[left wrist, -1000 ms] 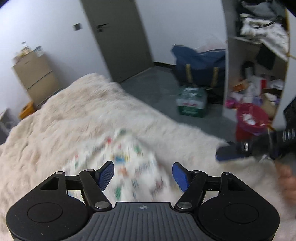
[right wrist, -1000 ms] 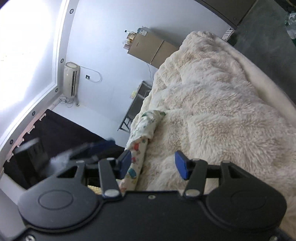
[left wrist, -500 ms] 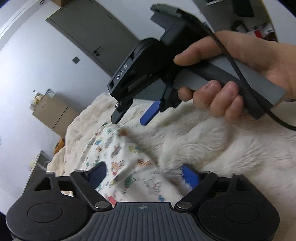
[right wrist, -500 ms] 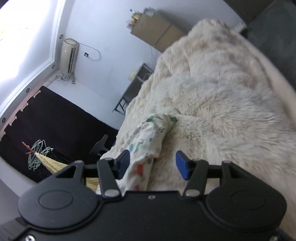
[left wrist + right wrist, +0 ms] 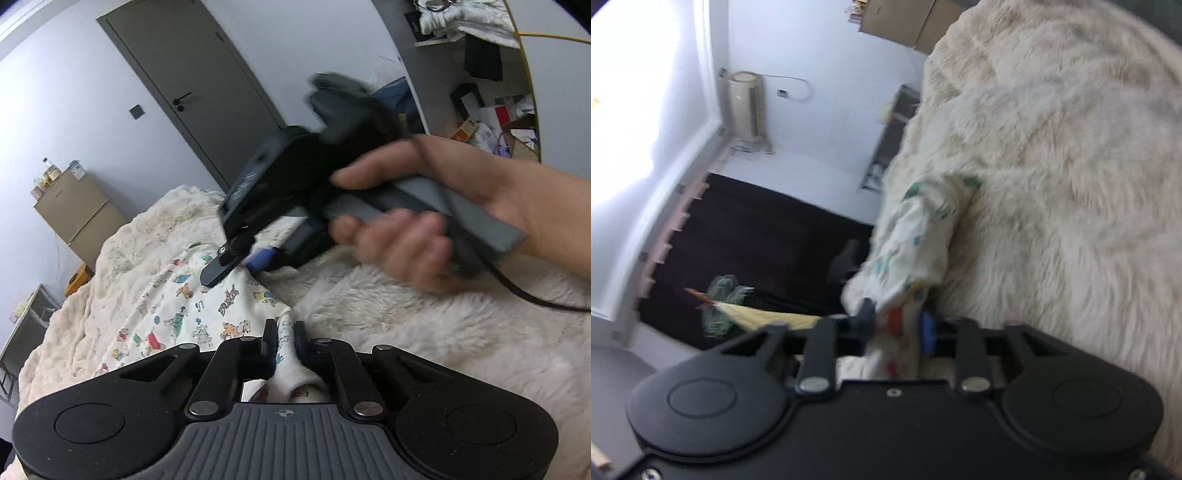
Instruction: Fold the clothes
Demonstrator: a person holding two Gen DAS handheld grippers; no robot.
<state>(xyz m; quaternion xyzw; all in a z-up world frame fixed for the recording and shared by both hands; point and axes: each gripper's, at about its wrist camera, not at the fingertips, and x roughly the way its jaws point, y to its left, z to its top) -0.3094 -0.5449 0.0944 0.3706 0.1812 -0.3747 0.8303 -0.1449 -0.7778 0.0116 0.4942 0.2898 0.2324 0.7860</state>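
Both tools are clenched on the printed garment (image 5: 192,306): the left tool (image 5: 284,341) grips its white cuff at the near end, and the right tool (image 5: 897,326) pinches the far edge across the fleece bed (image 5: 424,325).

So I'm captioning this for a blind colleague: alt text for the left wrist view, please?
The left gripper is shut on a white cartoon-print garment lying on a fluffy cream blanket. Beyond it, a hand holds the right gripper over the garment's far edge.
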